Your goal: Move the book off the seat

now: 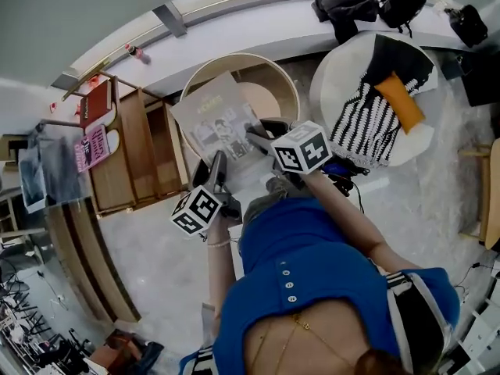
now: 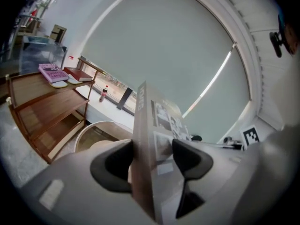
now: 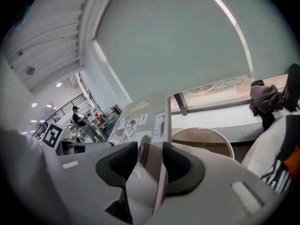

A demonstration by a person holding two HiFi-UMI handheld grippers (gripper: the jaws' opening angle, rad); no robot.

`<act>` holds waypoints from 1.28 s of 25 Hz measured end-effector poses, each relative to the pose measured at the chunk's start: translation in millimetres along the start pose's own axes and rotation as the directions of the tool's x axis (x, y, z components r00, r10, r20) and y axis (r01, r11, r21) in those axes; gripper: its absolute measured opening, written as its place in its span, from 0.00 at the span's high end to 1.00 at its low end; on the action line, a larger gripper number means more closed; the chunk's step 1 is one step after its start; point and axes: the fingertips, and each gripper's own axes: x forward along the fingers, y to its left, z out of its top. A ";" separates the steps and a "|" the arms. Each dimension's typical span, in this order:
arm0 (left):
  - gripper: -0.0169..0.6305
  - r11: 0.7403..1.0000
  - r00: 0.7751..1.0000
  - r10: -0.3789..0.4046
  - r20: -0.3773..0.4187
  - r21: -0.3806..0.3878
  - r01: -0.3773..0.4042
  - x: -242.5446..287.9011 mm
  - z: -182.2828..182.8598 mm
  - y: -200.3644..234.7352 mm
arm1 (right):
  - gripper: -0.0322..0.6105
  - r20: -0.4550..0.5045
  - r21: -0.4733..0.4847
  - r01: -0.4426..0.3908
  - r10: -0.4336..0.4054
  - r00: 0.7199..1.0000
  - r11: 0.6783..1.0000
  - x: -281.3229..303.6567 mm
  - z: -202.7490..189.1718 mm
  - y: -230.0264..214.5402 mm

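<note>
As left gripper [image 2: 151, 159] clamps book [image 2: 161, 118], right gripper [image 3: 150, 161] does.

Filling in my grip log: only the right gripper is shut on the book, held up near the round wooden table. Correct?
Not quite: both are shut on the book. The left gripper view shows the left gripper clamped on it too, like the right gripper in its own view. It is held up near the round wooden table.
</note>
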 end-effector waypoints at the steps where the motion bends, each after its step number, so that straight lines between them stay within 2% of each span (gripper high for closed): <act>1: 0.57 1.000 1.000 0.007 0.007 -0.016 -0.007 -2.5 0.5 5.5 | 0.69 -0.011 -0.009 -0.008 0.007 1.000 1.000 5.0 0.3 3.7; 9: 0.57 0.996 0.997 0.068 0.042 -0.068 -0.065 0.5 12.5 26.9 | 0.69 -0.076 -0.035 -0.066 0.064 0.995 0.997 35.8 11.6 6.9; 15: 0.57 0.991 0.993 0.109 0.052 -0.086 -0.105 33.0 33.2 10.1 | 0.69 -0.112 -0.041 -0.108 0.103 0.988 0.993 43.6 45.1 -24.0; 32: 0.57 0.975 0.975 0.203 0.088 -0.114 -0.192 59.5 30.0 -4.5 | 0.69 -0.170 -0.054 -0.199 0.187 0.967 0.979 51.7 56.1 -57.6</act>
